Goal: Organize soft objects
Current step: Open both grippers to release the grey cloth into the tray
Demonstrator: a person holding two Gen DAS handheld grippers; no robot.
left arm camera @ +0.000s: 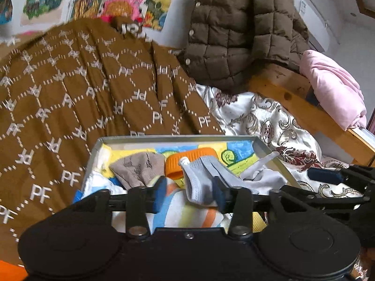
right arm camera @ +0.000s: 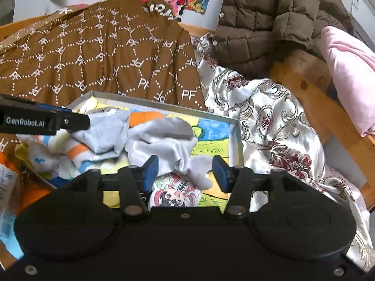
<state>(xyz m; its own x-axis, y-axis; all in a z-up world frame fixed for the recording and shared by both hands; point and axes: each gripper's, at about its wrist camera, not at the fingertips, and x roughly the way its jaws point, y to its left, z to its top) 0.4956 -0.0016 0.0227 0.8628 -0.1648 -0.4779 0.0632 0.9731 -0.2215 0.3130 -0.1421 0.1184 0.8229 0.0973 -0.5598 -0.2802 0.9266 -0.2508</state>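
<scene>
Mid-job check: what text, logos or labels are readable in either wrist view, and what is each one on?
"GenRobot.AI": on the left gripper, right wrist view.
"PF": repeated across the brown blanket.
Wall posters: lettering too blurred to read.
White packet at left edge: print too small.
Cartoon print in the tray: characters unreadable.

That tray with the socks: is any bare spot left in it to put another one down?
In the tray, the drawing shows bare at the far right corner, between the pale grey sock and the rim. A smaller patch lies near the right tool. The left side is crowded: grey-blue sock, striped sock, orange lid and brown-grey sock.
</scene>
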